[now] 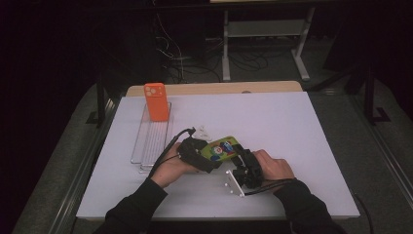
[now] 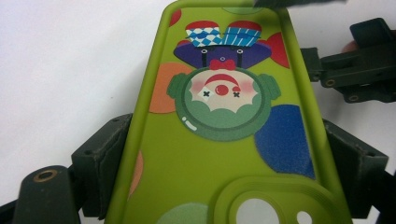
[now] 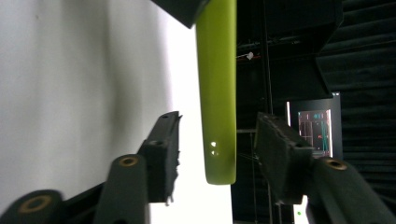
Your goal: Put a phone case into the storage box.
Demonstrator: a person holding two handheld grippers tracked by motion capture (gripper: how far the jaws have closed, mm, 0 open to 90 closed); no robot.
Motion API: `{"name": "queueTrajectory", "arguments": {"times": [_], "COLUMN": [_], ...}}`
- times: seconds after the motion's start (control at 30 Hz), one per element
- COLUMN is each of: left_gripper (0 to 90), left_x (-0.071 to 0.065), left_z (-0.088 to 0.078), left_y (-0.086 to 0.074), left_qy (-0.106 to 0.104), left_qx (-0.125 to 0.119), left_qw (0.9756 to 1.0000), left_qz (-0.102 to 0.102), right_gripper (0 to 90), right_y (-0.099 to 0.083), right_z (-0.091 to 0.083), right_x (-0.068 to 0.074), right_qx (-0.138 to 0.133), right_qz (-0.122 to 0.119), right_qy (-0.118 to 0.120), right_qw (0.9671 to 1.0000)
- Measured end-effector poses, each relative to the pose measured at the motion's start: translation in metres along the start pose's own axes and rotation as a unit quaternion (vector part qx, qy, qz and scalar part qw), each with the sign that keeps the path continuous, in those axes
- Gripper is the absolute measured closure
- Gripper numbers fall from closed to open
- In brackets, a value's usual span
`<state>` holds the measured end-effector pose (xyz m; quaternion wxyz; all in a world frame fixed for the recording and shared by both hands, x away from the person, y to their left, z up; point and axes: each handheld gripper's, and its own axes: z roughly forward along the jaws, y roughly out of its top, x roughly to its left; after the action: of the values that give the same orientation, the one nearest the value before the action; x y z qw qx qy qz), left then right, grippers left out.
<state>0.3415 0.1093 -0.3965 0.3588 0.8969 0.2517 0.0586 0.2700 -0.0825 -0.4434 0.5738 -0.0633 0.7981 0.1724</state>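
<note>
Green phone case (image 2: 219, 140) sits clamped in the left gripper (image 1: 204, 158); the right gripper's (image 3: 217, 154) half-open fingers should straddle its free edge squarely before squeezing.

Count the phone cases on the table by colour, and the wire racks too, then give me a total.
Orange phone case: 1
Green phone case: 1
Wire rack: 1
Total: 3

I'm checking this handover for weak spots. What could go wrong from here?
The right gripper has its fingers either side of the green phone case without touching it; closing off-centre could twist it. The left gripper pinches just the case's camera end, so it could slip.
</note>
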Motion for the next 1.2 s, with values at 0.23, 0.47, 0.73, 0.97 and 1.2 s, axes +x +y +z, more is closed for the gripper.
{"name": "queueTrajectory", "arguments": {"times": [0.23,0.47,0.73,0.97,1.2], "left_gripper": [14.5,14.5,13.9,12.8,7.0], "left_x": [-0.0005,-0.0020,-0.0011,0.0001,0.0021], "left_z": [0.0010,0.0021,0.0029,0.0029,-0.0011], "left_y": [-0.0001,0.0001,-0.0009,-0.0014,-0.0009], "left_qy": [-0.004,-0.011,-0.015,-0.015,-0.025], "left_qx": [-0.001,-0.001,-0.004,-0.004,-0.020], "left_qw": [1.0000,0.9999,0.9999,0.9999,0.9995], "left_qz": [0.002,0.002,0.002,0.008,0.003], "right_gripper": [61.1,69.9,75.1,75.5,75.7], "right_y": [0.0020,0.0045,0.0071,0.0077,0.0069], "right_z": [0.0001,-0.0011,-0.0022,-0.0019,-0.0019], "right_x": [0.0036,0.0045,0.0068,0.0073,0.0057], "right_qx": [-0.002,-0.007,-0.003,0.000,0.009], "right_qz": [-0.019,-0.030,-0.041,-0.043,-0.035], "right_qy": [-0.008,-0.017,-0.017,-0.017,-0.008], "right_qw": [0.9998,0.9994,0.9990,0.9989,0.9993]}}
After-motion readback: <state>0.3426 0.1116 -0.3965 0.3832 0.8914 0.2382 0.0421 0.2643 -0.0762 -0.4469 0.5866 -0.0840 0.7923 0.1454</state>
